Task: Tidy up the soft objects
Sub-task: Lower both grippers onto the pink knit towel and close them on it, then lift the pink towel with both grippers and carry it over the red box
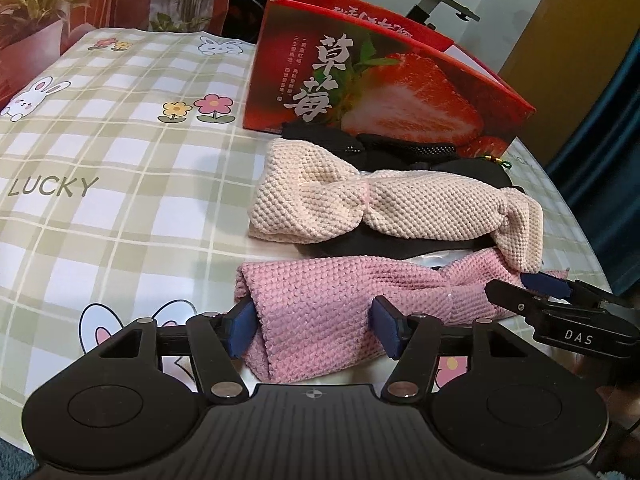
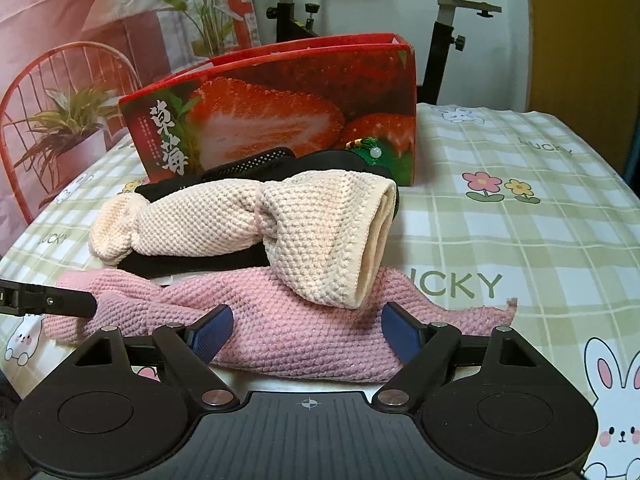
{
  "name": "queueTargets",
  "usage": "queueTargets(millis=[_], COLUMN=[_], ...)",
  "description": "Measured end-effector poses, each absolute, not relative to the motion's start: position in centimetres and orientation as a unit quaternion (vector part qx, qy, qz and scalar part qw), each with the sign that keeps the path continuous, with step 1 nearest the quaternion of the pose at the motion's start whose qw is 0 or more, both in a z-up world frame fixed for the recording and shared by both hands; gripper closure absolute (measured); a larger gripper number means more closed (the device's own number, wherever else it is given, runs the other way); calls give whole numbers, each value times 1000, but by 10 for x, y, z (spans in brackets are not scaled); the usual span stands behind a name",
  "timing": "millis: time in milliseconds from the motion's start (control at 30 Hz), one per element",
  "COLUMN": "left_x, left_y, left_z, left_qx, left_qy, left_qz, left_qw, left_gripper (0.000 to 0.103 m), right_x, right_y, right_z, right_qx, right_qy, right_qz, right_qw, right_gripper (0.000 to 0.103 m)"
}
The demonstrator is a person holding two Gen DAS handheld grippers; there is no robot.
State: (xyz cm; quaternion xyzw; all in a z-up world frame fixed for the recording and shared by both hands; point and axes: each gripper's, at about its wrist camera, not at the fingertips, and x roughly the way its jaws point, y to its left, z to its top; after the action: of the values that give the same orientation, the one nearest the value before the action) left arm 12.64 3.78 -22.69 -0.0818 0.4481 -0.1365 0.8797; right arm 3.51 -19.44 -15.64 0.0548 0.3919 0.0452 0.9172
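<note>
A pink knitted cloth [image 1: 332,300] lies on the table nearest me, also in the right wrist view [image 2: 288,320]. A cream knitted cloth [image 1: 384,204] lies behind it on black soft items [image 1: 400,148], and it also shows in the right wrist view [image 2: 256,220]. My left gripper [image 1: 314,330] is open, its jaws on either side of the pink cloth's left end. My right gripper [image 2: 306,334] is open around the pink cloth's right end. The right gripper's tip shows in the left wrist view [image 1: 536,292]. The left gripper's tip shows in the right wrist view [image 2: 56,300].
A red strawberry box [image 1: 380,80] stands open-topped behind the cloths, also in the right wrist view [image 2: 280,112]. The table wears a green checked cloth [image 1: 120,184] with rabbits and flowers. An exercise bike [image 2: 440,20] stands beyond the table.
</note>
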Motion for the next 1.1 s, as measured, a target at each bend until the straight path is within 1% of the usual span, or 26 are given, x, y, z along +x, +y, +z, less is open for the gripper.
queueTargets(millis=[133, 400, 500, 600, 667, 733, 867, 967, 1000, 1067, 1100], left_x=[127, 126, 126, 126, 127, 127, 126, 126, 126, 126, 126], left_y=[37, 37, 37, 34, 34, 34, 35, 36, 36, 34, 34], left_z=[-227, -227, -227, -227, -228, -228, -228, -228, -228, -228, -228], left_qx=[-81, -81, -80, -78, -77, -77, -78, -83, -83, -81, -82], left_qy=[448, 447, 447, 447, 447, 447, 447, 446, 445, 443, 443], left_qz=[-137, -138, -139, -140, -141, -141, -145, -153, -157, -165, -169], left_qw=[880, 880, 880, 880, 880, 880, 879, 878, 878, 877, 877], left_gripper=[39, 39, 39, 39, 39, 39, 39, 39, 41, 58, 71], right_x=[35, 34, 33, 34, 33, 33, 31, 30, 30, 31, 30], right_y=[-192, -193, -193, -190, -189, -186, -178, -177, -177, -179, -179], right_z=[-156, -156, -156, -156, -156, -155, -152, -150, -149, -149, -147], right_qx=[55, 65, 76, 76, 83, 84, 68, 63, 64, 67, 69], right_qy=[392, 392, 392, 394, 395, 397, 391, 387, 386, 385, 383], right_qz=[53, 65, 80, 94, 104, 115, 129, 133, 134, 135, 135], right_qw=[917, 915, 913, 911, 909, 907, 909, 910, 911, 911, 911], right_gripper=[31, 37, 42, 48, 61, 66, 72, 73, 73, 73, 73])
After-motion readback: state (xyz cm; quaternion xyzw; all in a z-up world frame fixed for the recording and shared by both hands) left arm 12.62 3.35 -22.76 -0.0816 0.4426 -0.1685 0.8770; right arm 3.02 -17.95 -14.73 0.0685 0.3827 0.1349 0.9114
